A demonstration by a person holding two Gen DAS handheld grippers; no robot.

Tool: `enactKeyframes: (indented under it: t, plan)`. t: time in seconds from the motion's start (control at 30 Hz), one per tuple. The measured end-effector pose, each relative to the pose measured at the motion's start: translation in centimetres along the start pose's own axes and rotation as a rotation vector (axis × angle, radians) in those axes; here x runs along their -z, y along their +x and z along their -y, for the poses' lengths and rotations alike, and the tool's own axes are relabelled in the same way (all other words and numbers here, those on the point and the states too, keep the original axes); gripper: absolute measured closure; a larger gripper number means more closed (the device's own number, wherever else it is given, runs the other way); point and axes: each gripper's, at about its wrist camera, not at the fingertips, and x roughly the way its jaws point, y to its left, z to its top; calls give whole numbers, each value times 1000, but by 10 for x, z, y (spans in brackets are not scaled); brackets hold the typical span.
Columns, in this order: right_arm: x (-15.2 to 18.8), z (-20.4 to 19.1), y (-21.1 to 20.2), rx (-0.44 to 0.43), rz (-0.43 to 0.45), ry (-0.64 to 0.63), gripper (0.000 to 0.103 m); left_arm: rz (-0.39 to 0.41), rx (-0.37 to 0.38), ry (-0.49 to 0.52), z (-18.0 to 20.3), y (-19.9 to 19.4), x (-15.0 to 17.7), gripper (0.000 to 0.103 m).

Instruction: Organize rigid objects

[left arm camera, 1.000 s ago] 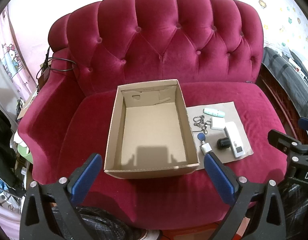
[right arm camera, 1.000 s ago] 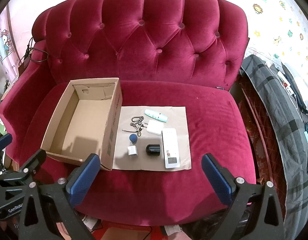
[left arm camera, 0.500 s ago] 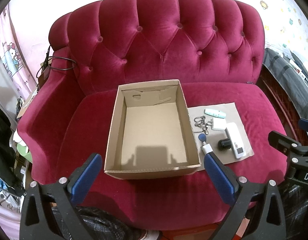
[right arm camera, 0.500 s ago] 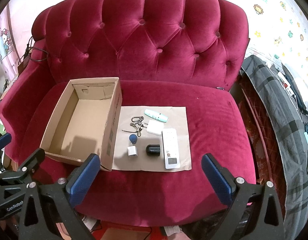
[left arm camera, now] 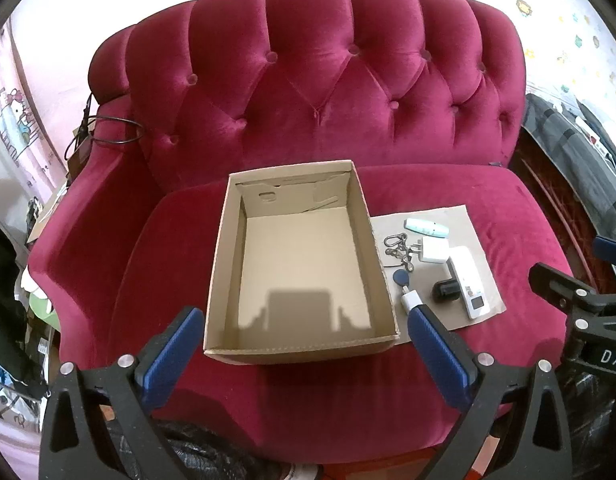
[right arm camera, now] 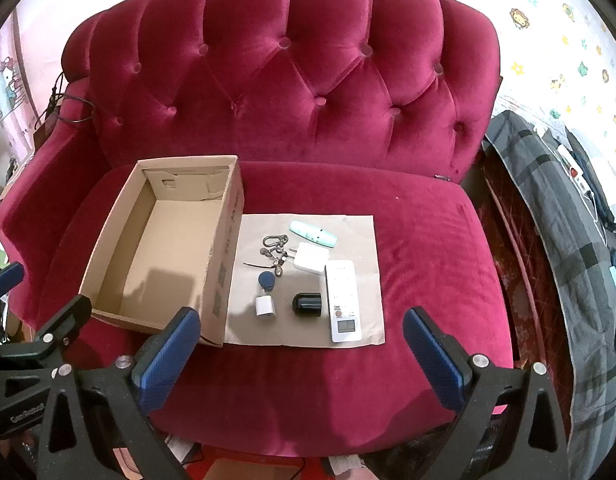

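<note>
While both our grippers, left gripper (left arm camera: 302,340) and right gripper (right arm camera: 300,340), hang wide apart holding nothing, the hard, light remote (right arm camera: 344,300) lies on the paper mat (right arm camera: 360,236) beside the box (right arm camera: 224,248); we should pinch its long sides.

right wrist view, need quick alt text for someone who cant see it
An open right gripper hovers in front of a red velvet sofa, where small items lie on a sheet of brown paper: a white remote, white charger, mint tube, keys and black cylinder. An empty cardboard box sits left of them.
</note>
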Motion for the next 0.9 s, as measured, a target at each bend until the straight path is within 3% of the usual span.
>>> enactKeyframes:
  t: [0.47,0.9]
  plan:
    - [-7,9,16,16,-2,21,0,-11,6,13,-7,15,-12,0]
    - [-17,15,55,29,-50,31,0,-47,-8,9,-53,75,-40,0]
